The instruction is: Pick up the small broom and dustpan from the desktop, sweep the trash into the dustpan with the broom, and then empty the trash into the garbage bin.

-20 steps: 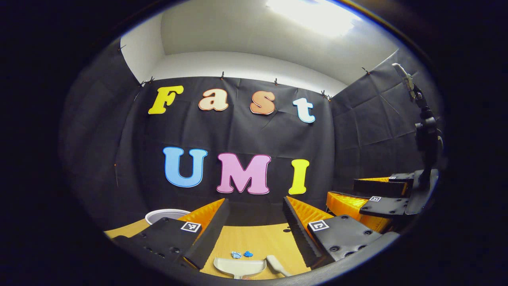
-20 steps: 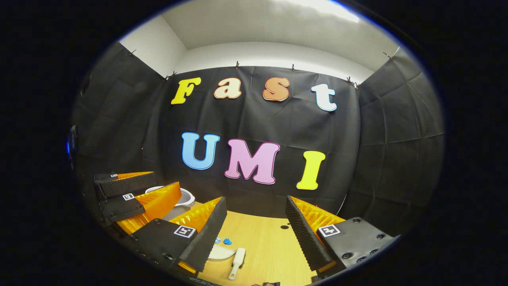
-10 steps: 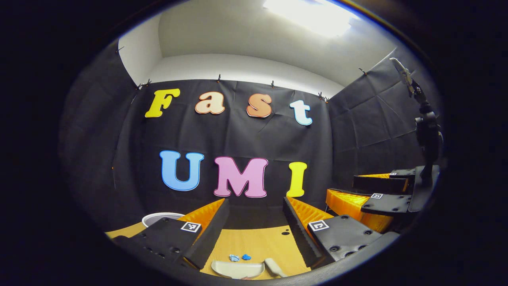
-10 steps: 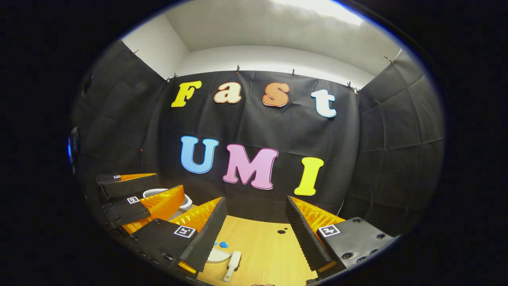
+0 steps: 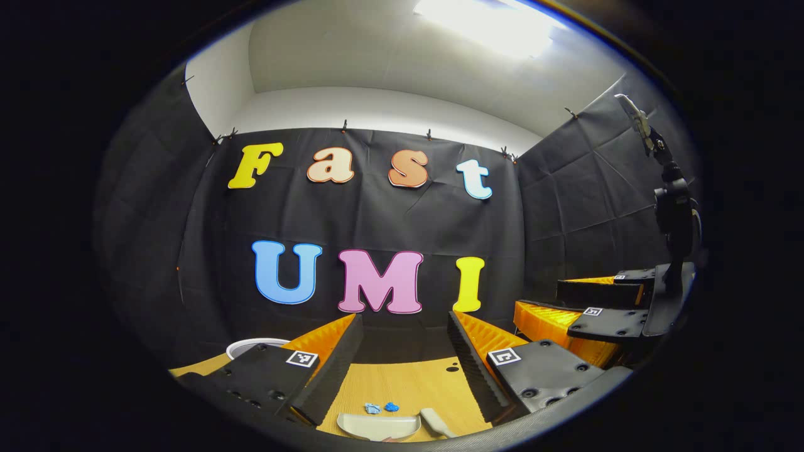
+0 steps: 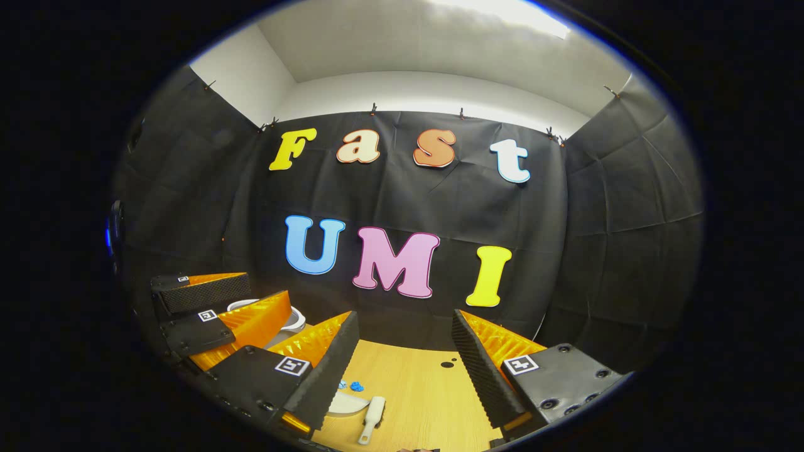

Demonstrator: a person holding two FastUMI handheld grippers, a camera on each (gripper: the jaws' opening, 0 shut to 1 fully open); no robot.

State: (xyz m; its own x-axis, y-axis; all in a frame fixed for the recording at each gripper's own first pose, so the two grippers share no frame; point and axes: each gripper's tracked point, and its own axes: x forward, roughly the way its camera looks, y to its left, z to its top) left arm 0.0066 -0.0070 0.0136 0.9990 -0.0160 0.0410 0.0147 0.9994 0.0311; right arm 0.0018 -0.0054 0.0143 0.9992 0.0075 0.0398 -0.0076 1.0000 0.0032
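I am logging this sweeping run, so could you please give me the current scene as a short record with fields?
surface: wooden desktop
dustpan: pale dustpan lying flat, untouched
broom: small broom lying beside the dustpan
trash: blue scraps just beyond the dustpan
bin: white garbage bin at far left
left gripper: open, empty, above the desktop
right gripper: open, empty
stage: nothing picked up yet

Wooden desktop — dark hole, ceiling light

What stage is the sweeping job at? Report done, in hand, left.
Done: nothing. The blue trash scraps lie loose on the wooden desktop beside the pale plastic dustpan and small white broom.
In hand: nothing; left gripper and right gripper open.
Left: everything, including the white garbage bin.
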